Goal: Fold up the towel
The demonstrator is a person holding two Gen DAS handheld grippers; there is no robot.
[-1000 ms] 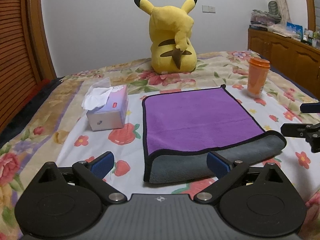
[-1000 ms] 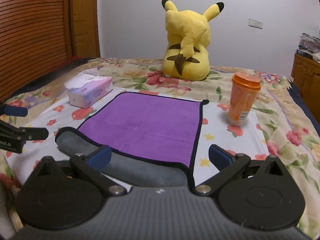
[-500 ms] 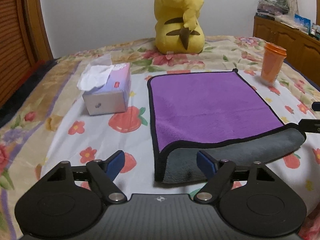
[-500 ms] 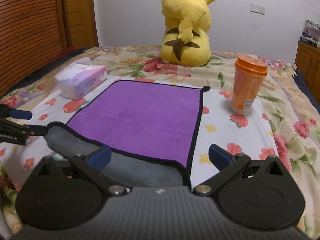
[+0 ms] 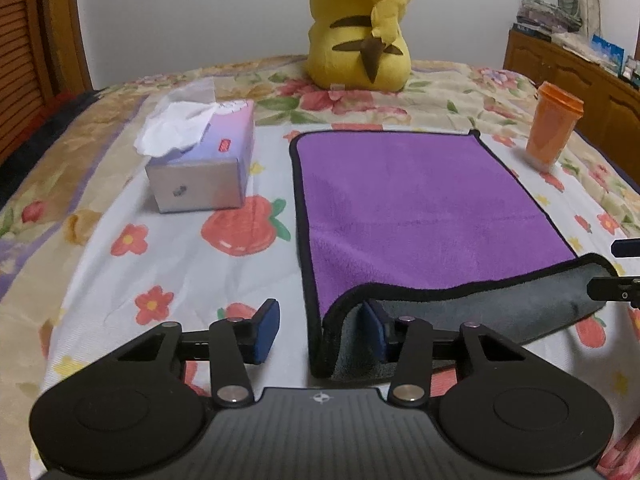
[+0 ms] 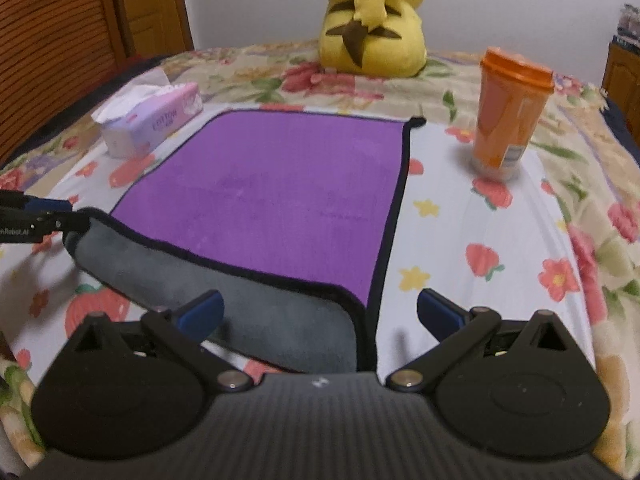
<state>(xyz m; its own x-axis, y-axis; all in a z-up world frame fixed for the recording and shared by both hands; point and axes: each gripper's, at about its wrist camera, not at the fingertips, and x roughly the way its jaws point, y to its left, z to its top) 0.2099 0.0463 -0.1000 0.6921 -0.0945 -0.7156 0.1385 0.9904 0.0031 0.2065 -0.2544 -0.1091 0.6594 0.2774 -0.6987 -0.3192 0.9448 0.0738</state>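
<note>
Both grippers — left (image 5: 320,332), right (image 6: 320,312) — now nearer one towel (image 5: 420,208), jaws apart; one cup (image 6: 508,112), one tissue box (image 5: 204,168).

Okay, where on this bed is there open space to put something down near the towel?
Bare sheet lies between the tissue box and the towel, and between the towel and the orange cup. The near edge is crowded by the left gripper and right gripper.
</note>
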